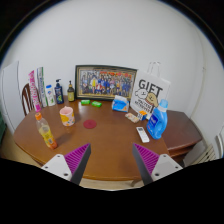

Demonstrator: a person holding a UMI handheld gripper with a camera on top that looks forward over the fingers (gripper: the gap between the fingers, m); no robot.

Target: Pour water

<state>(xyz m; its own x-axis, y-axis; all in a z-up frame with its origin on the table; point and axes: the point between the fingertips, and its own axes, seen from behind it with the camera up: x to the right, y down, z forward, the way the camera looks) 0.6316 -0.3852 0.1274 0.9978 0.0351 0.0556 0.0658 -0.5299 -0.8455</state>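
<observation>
My gripper (112,162) hangs open above the near edge of a round wooden table (105,145), with nothing between its purple pads (75,158). Far ahead to the left stands an orange drink bottle (45,131) and beyond it a pale cup (67,116). A small red coaster (89,124) lies near the middle. On the right stands a blue bottle (158,119). All of these are well beyond the fingers.
A framed group photo (105,80) leans against the wall at the back, with a white gift bag (150,92) to its right. Several bottles and cartons (48,92) crowd the back left. Small green and blue items (93,102) lie before the photo.
</observation>
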